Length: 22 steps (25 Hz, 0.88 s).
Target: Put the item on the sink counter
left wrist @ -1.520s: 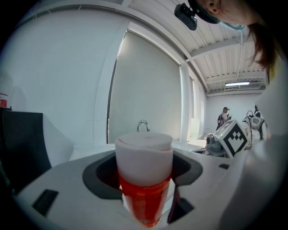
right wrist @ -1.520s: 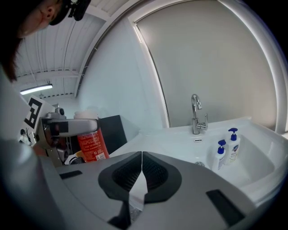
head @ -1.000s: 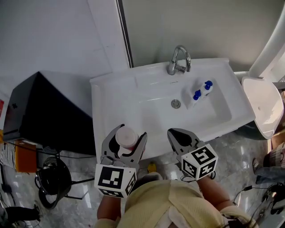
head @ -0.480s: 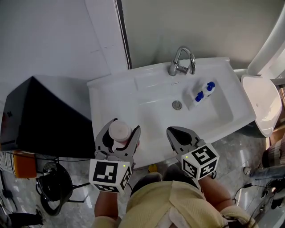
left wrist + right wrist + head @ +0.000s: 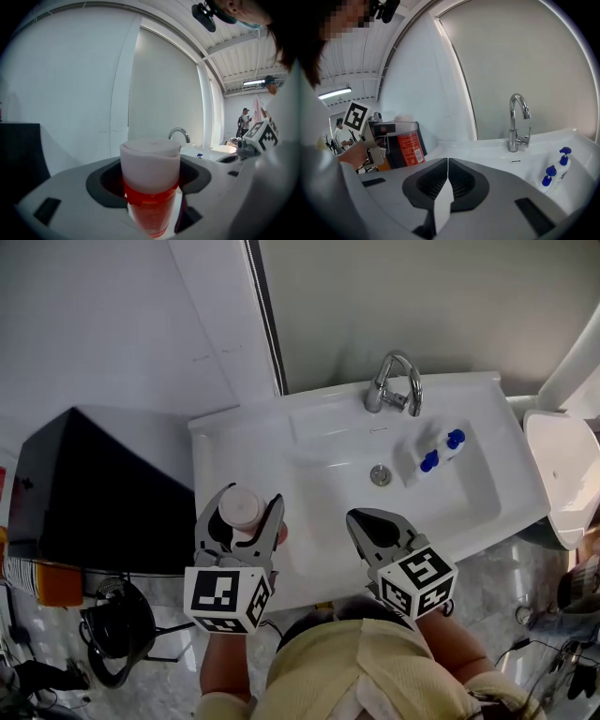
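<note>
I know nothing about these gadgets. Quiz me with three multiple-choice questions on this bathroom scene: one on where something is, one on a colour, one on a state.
1. Where do the two blue-capped bottles lie?
A) in the sink, right of the drain
B) on the black box
C) on the floor

2. What colour is the body of the can in the left claw?
A) green
B) red
C) blue

3. What state is the right claw in?
A) shut, holding nothing
B) wide open
C) shut on the tap

Answers:
1 A: the head view shows both bottles inside the basin, beside the drain.
2 B: the left gripper view shows a red body under a pale cap.
3 A: the right gripper view shows the jaws meeting with nothing between them.
</note>
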Motion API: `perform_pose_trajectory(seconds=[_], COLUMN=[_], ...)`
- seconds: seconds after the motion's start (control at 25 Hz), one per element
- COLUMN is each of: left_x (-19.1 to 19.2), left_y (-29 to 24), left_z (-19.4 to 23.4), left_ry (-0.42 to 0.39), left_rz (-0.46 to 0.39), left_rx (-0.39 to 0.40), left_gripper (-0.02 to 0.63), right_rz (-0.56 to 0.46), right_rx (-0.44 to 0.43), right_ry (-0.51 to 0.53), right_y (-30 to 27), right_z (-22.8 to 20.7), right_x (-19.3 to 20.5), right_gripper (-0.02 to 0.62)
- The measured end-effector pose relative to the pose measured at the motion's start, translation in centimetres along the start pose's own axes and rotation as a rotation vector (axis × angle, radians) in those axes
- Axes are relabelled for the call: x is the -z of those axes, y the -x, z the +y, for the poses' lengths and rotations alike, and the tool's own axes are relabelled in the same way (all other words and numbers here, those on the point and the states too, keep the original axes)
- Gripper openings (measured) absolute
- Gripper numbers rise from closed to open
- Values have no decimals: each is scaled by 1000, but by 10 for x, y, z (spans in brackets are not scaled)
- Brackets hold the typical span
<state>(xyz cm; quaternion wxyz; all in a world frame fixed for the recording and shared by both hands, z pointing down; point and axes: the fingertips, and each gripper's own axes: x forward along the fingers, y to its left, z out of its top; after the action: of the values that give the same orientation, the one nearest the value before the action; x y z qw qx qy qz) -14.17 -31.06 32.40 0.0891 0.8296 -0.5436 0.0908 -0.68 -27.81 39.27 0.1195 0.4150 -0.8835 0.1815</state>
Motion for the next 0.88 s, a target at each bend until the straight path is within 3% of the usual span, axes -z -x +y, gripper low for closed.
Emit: perform_pose_trajectory(seconds=[0.56, 0.88], left_x=[-3, -4], left_y=[-45, -71], left_z=[35, 54], left_ry=[20, 0], left_rz=[3, 9], left_rx=[-119, -149], left_gripper=[321, 321], right_rz=[43, 70], right_rx=[-108, -159], right_ry=[26, 37], right_y=[-43, -63], right_z=[-20, -21], right_x=[-6, -6], right_gripper=[26, 26])
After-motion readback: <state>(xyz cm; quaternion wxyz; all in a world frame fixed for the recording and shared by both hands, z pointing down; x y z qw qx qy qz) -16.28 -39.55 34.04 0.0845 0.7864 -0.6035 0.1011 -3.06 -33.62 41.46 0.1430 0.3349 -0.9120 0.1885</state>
